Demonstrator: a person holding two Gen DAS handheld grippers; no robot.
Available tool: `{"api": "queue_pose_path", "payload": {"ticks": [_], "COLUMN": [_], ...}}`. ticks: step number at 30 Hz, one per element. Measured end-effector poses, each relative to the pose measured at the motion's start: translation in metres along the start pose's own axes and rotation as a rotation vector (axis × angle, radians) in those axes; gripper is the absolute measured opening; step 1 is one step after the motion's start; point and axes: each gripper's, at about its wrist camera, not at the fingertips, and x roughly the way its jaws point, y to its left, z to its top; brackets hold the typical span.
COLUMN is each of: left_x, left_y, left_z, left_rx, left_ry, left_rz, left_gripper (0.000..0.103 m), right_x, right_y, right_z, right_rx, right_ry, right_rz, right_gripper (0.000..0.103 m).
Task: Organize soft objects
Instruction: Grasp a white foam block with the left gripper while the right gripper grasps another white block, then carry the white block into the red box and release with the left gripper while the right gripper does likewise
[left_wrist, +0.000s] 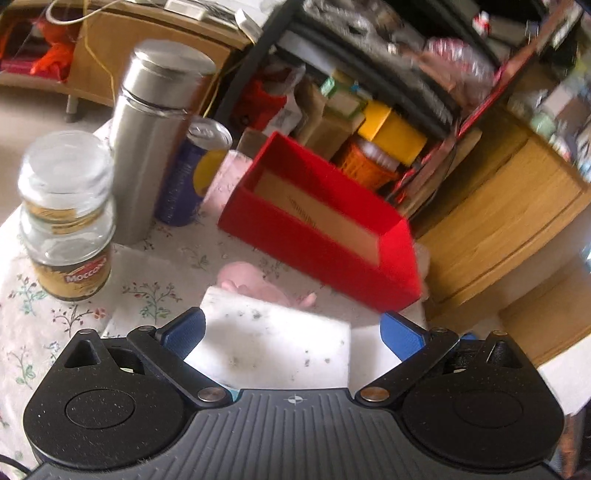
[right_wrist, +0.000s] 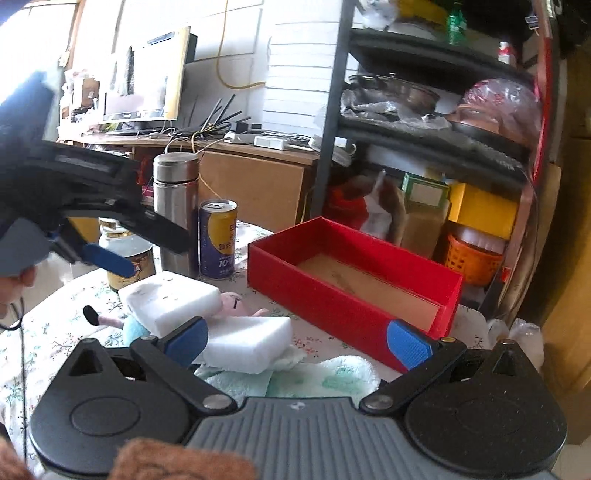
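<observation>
An empty red box (left_wrist: 325, 236) (right_wrist: 351, 284) stands on the flowered tablecloth. My left gripper (left_wrist: 291, 332) is open just above a white sponge block (left_wrist: 273, 339), which lies between its blue pads. A pink soft toy (left_wrist: 255, 282) lies beyond that block. In the right wrist view, two white sponge blocks (right_wrist: 170, 299) (right_wrist: 247, 341) lie on the pink toy (right_wrist: 232, 306) and a pale green towel (right_wrist: 325, 376). My right gripper (right_wrist: 297, 343) is open and empty over the towel. The left gripper (right_wrist: 107, 258) shows above the upper block.
A steel flask (left_wrist: 155, 140) (right_wrist: 175, 206), a blue and yellow can (left_wrist: 192, 173) (right_wrist: 218, 240) and a glass coffee jar (left_wrist: 66, 218) (right_wrist: 129, 258) stand at the left. A cluttered black shelf (right_wrist: 424, 147) and a wooden cabinet (left_wrist: 498, 221) are behind the box.
</observation>
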Motion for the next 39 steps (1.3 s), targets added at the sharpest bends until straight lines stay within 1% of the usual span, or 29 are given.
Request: {"api": "queue_pose_path", "payload": {"ticks": [2, 5, 7, 8, 9, 10, 11, 12, 13, 14, 16, 17, 18, 20, 22, 24, 27, 28, 29, 30, 32, 34, 36, 38, 39], "left_x": [0.006, 0.009, 0.013, 0.016, 0.019, 0.023, 0.025, 0.026, 0.023, 0.018, 0.009, 0.004, 0.001, -0.003, -0.007, -0.009, -0.01, -0.01, -0.009, -0.008, -0.008, -0.007, -0.006, -0.007, -0.008], "left_y": [-0.005, -0.011, -0.016, -0.018, -0.019, -0.019, -0.019, -0.016, -0.012, -0.006, 0.004, 0.008, 0.012, 0.017, 0.016, 0.013, 0.015, 0.016, 0.017, 0.017, 0.017, 0.018, 0.017, 0.015, 0.015], "left_z": [-0.003, -0.009, -0.011, -0.013, -0.016, -0.017, -0.02, -0.021, -0.02, -0.019, -0.016, -0.015, -0.015, -0.014, -0.015, -0.014, -0.014, -0.015, -0.016, -0.016, -0.017, -0.016, -0.015, -0.015, -0.015], "left_rx": [0.036, 0.087, 0.134, 0.159, 0.183, 0.201, 0.217, 0.208, 0.187, 0.152, 0.106, 0.085, 0.066, 0.038, 0.038, 0.043, 0.026, 0.018, 0.017, 0.024, 0.034, 0.027, 0.034, 0.052, 0.055], "left_ry": [0.015, 0.035, 0.043, 0.048, 0.055, 0.061, 0.073, 0.083, 0.082, 0.071, 0.049, 0.038, 0.03, 0.027, 0.018, 0.009, 0.018, 0.025, 0.033, 0.033, 0.031, 0.034, 0.03, 0.022, 0.018], "left_rz": [0.056, 0.075, 0.113, 0.146, 0.186, 0.222, 0.264, 0.282, 0.282, 0.269, 0.248, 0.238, 0.227, 0.216, 0.215, 0.205, 0.176, 0.167, 0.163, 0.172, 0.187, 0.183, 0.193, 0.203, 0.203], "left_gripper": [0.097, 0.097, 0.097, 0.096, 0.093, 0.085, 0.079, 0.07, 0.064, 0.06, 0.044, 0.041, 0.036, 0.033, 0.032, 0.032, 0.033, 0.033, 0.034, 0.033, 0.033, 0.033, 0.031, 0.029, 0.027], "right_x": [0.0, 0.001, 0.002, 0.004, 0.004, 0.004, 0.004, 0.004, 0.005, 0.005, 0.005, 0.006, 0.008, 0.01, 0.012, 0.014, 0.021, 0.027, 0.033, 0.039, 0.052, 0.06, 0.062, 0.058, 0.055], "right_y": [0.001, 0.002, 0.002, 0.002, 0.002, 0.002, 0.001, 0.0, -0.001, -0.001, -0.002, -0.002, -0.003, -0.002, 0.0, 0.004, 0.009, 0.007, 0.006, 0.005, 0.002, -0.003, -0.012, -0.017, -0.02], "right_z": [-0.002, -0.004, -0.006, -0.005, -0.006, -0.006, -0.006, -0.005, -0.004, -0.004, -0.002, -0.002, 0.0, 0.0, 0.001, 0.002, 0.004, 0.005, 0.005, 0.005, 0.002, -0.002, -0.008, -0.009, -0.008], "right_rx": [-0.009, -0.023, -0.025, -0.023, -0.02, -0.015, -0.012, -0.01, -0.006, -0.001, 0.013, 0.022, 0.034, 0.066, 0.088, 0.083, 0.09, 0.125, 0.167, 0.212, 0.258, 0.312, 0.39, 0.411, 0.421], "right_ry": [0.004, 0.015, 0.025, 0.031, 0.033, 0.037, 0.039, 0.041, 0.04, 0.038, 0.034, 0.038, 0.043, 0.051, 0.055, 0.044, 0.039, 0.062, 0.088, 0.118, 0.18, 0.228, 0.257, 0.255, 0.249], "right_rz": [0.008, 0.015, 0.015, 0.015, 0.018, 0.02, 0.017, 0.011, 0.004, 0.0, -0.005, -0.007, -0.001, 0.033, 0.065, 0.074, 0.108, 0.144, 0.179, 0.2, 0.182, 0.191, 0.209, 0.202, 0.2], "right_gripper": [0.079, 0.079, 0.079, 0.079, 0.079, 0.079, 0.079, 0.079, 0.079, 0.079, 0.079, 0.079, 0.079, 0.079, 0.078, 0.077, 0.069, 0.061, 0.047, 0.042, 0.041, 0.039, 0.032, 0.019, 0.016]}}
